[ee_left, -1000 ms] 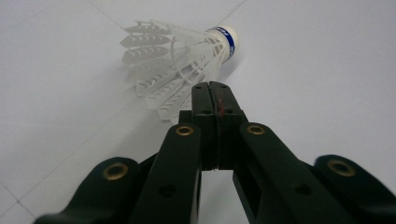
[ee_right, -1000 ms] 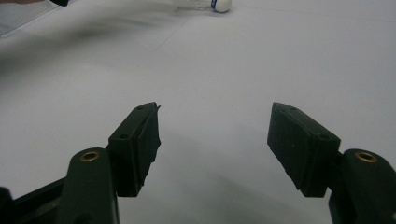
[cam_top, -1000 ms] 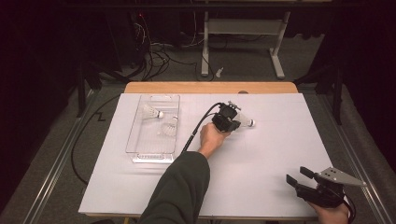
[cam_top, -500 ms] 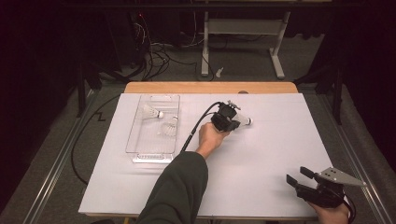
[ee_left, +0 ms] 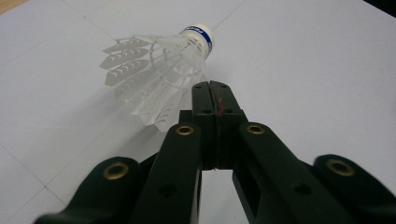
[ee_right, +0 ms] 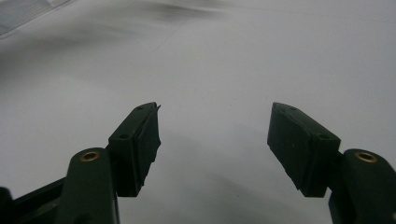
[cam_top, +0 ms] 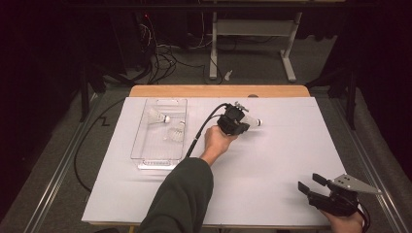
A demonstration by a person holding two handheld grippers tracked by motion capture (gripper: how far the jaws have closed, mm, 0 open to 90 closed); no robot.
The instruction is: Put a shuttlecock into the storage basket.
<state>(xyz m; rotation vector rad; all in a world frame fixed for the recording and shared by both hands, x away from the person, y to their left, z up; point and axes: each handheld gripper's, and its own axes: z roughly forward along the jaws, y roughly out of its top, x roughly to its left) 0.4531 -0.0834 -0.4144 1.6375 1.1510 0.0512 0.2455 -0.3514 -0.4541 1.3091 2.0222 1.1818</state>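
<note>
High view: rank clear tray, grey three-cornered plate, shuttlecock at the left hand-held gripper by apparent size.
1. clear tray
2. grey three-cornered plate, nearer the camera
3. shuttlecock, partly hidden behind the left hand-held gripper, so unsure

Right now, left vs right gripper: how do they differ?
The left gripper is shut, its jaws pinching the feather skirt of a shuttlecock; the right gripper is open and holds nothing. The left sits mid-table near the clear bin; the right rests at the table's near right corner. Both have black jaws and are hand-held.
</note>
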